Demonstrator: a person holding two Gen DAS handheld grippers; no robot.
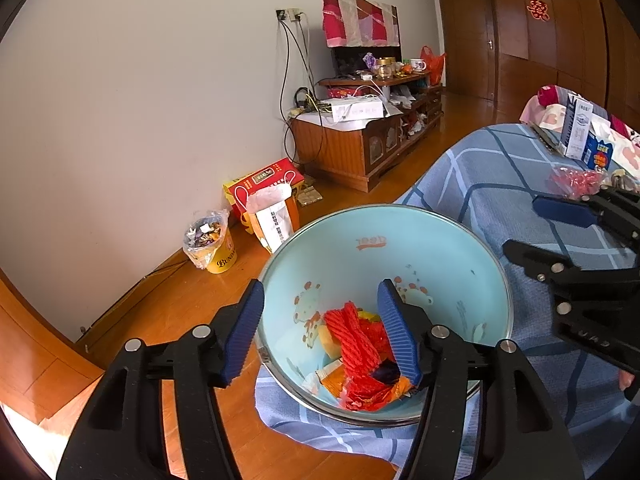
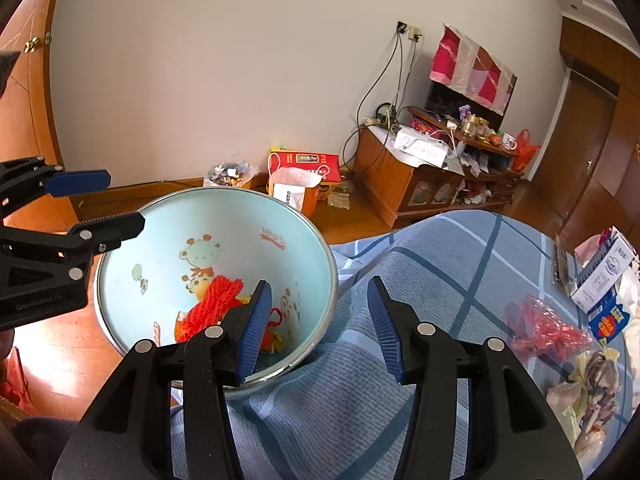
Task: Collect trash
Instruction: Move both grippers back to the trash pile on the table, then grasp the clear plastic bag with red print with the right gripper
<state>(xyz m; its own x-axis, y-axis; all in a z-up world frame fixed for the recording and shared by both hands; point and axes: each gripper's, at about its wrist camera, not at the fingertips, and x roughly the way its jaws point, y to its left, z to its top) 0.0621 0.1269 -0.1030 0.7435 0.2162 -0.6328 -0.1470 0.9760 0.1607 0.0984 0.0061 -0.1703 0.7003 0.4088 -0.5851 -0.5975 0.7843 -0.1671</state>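
Two views. From my left wrist, my left claw (image 1: 320,328) gapes empty over the basin (image 1: 400,224), above the red net trash (image 1: 354,334). From my right wrist, my right claw (image 2: 320,324) straddles the basin rim, half open, pressing nothing; a red bag (image 2: 548,330) lies on the bed (image 2: 440,280).

Both wrist views look down, sharing the basin (image 1: 420,232).

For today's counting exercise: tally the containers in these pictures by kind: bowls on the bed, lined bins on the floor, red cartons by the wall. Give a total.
Light blue cartoon bowl: 1
Yellow bin with plastic liner: 1
Red carton: 1
Total: 3
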